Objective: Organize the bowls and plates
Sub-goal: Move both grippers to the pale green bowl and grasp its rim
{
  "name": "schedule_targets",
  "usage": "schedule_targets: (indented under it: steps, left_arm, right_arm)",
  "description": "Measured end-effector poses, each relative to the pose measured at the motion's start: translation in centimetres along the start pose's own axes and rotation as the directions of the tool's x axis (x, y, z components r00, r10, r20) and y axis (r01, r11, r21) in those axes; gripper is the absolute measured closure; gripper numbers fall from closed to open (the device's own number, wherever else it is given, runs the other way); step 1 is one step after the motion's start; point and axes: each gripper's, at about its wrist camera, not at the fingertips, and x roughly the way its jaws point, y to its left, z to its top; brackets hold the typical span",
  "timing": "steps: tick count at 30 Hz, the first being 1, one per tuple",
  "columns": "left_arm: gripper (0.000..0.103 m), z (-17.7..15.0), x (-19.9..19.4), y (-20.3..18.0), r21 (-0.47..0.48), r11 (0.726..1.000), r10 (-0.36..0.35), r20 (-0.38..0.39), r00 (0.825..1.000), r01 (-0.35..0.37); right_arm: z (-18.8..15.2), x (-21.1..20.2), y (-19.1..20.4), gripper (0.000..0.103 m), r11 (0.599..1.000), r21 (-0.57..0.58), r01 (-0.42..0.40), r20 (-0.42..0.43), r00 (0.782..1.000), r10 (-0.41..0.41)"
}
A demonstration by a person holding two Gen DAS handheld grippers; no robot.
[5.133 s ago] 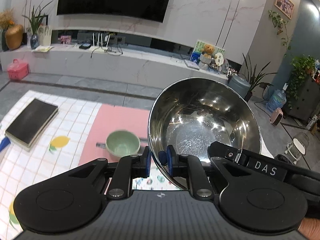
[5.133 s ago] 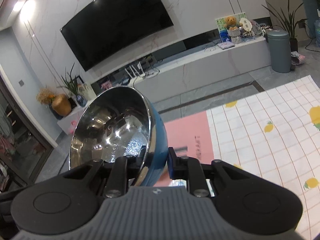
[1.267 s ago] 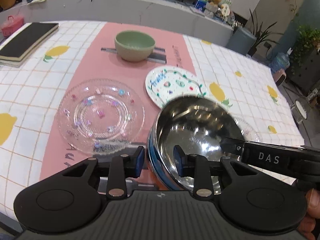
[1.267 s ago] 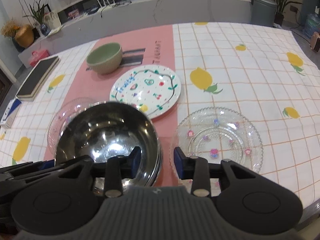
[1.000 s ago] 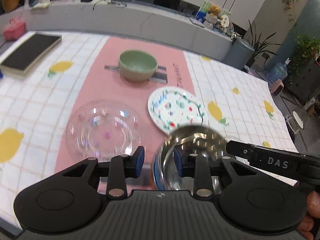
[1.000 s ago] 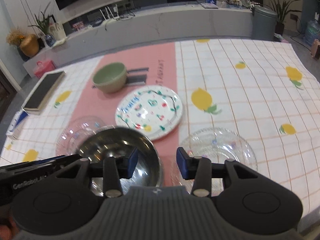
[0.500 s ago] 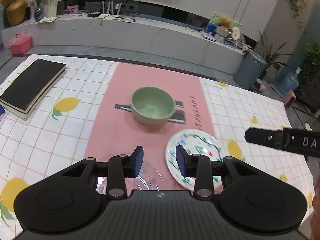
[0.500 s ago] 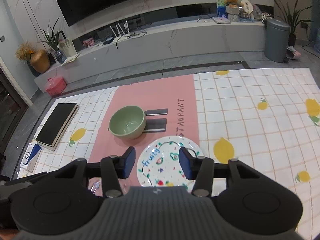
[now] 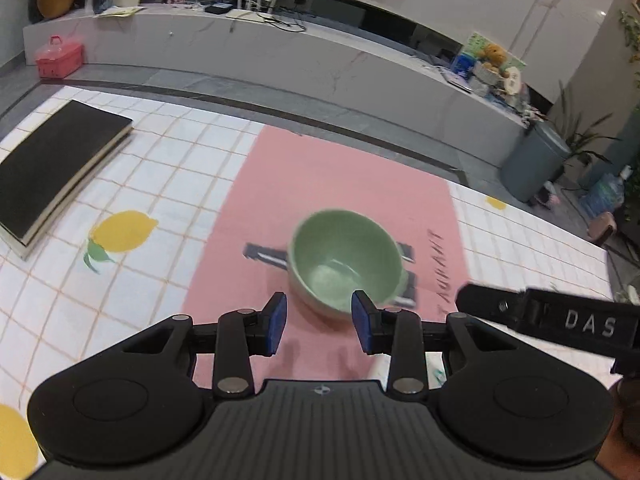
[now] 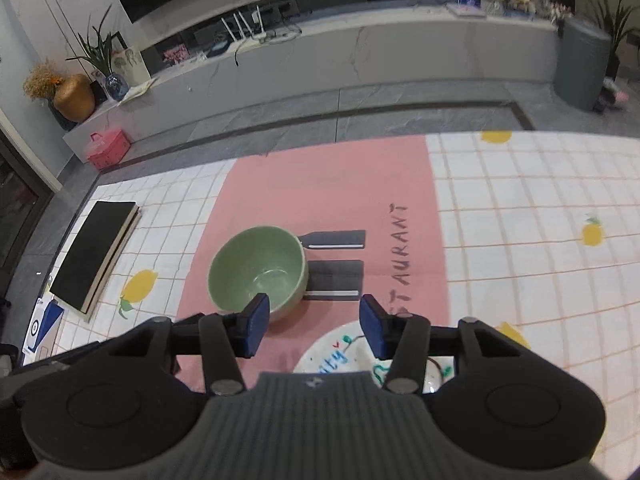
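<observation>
Both claws hang empty over the counter (image 9: 168,184), where five seconds ago each pinched the rim of a steel bowl lifted high before the television wall; that bowl has since been set down among the plates and has dropped out of both views. In the left wrist view the left claw (image 9: 318,328) stands with its blue pads parted and nothing between them, the green bowl (image 9: 346,262) resting upright on the pink runner (image 9: 320,176) at mid-frame, just beyond the tips and closer than it looked half a second ago. A black book (image 9: 56,164) lies at the upper left of that frame, and the other gripper's black finger, lettered DAS, reaches in from the right edge. In the right wrist view the right claw (image 10: 314,330) is likewise apart and gripping nothing, its jaws a shade wider than a second ago; the green bowl sits left of centre behind its left pad, beside the runner's printed cutlery marks. The painted white plate (image 10: 340,354), fully visible a second ago, now shows only as a sliver at the bottom of the frame under the claw. The two clear glass plates seen then have slipped below both frames.
</observation>
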Motion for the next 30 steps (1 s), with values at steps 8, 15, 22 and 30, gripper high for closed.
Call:
schedule_targets:
  steps: [8, 15, 22, 30]
  left_arm:
    - [0.062, 1.3, 3.3, 1.6, -0.081, 0.996, 0.02, -0.053, 0.998, -0.024]
    - [0.062, 2.3, 5.2, 1.2, -0.088, 0.996, 0.026, -0.069, 0.997, -0.032]
    - [0.062, 2.4, 7.0, 1.3, -0.103, 0.994, 0.027, -0.098, 0.995, -0.037]
    - [0.063, 2.5, 8.4, 1.3, -0.103, 0.994, 0.021, -0.122, 0.992, -0.034]
  right_arm:
    - [1.1, 4.6, -0.7, 0.053, 1.0, 0.023, 0.001, -0.06, 0.998, 0.0]
    - [2.1, 6.2, -1.5, 0.051, 0.999, 0.05, 0.001, -0.075, 0.997, 0.003]
    - [2.4, 7.8, -2.0, 0.049, 0.995, 0.094, -0.016, -0.084, 0.996, 0.024]
    - [2.4, 9.4, -1.5, 0.05, 0.993, 0.118, -0.029, -0.094, 0.995, 0.04]
